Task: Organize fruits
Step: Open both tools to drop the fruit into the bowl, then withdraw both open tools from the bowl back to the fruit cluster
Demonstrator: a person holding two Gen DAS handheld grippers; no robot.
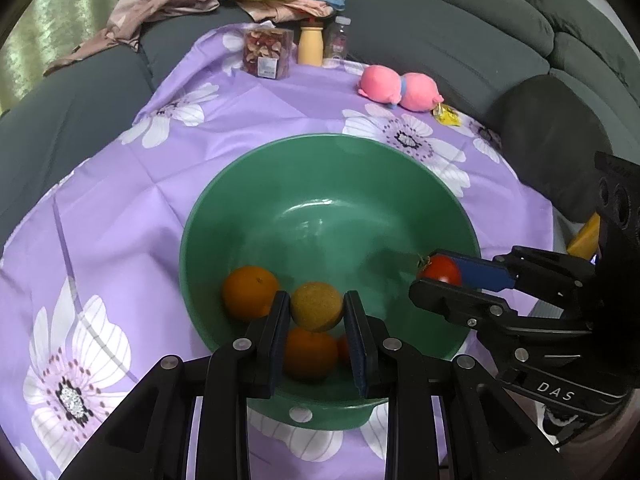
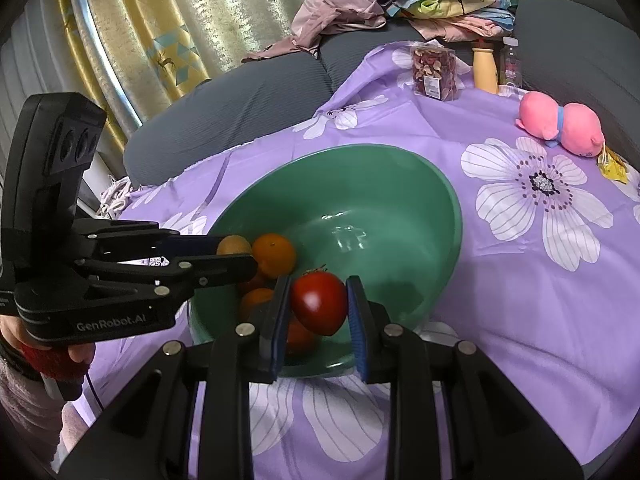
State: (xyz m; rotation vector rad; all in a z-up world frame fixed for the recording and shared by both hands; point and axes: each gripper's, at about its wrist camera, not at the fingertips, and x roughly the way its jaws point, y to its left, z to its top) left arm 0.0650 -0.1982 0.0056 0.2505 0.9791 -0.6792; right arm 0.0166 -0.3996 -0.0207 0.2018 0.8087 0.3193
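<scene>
Fruit sits over the green bowl: our left gripper pinches a yellowish fruit, our right gripper clamps a tomato, above oranges already gathered inside.

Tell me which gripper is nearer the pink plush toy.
Right. The right gripper, holding the tomato, sits on the bowl's side toward the pink plush toy; the left gripper, holding a yellowish fruit, is farther across.

Tomato in R gripper
</scene>
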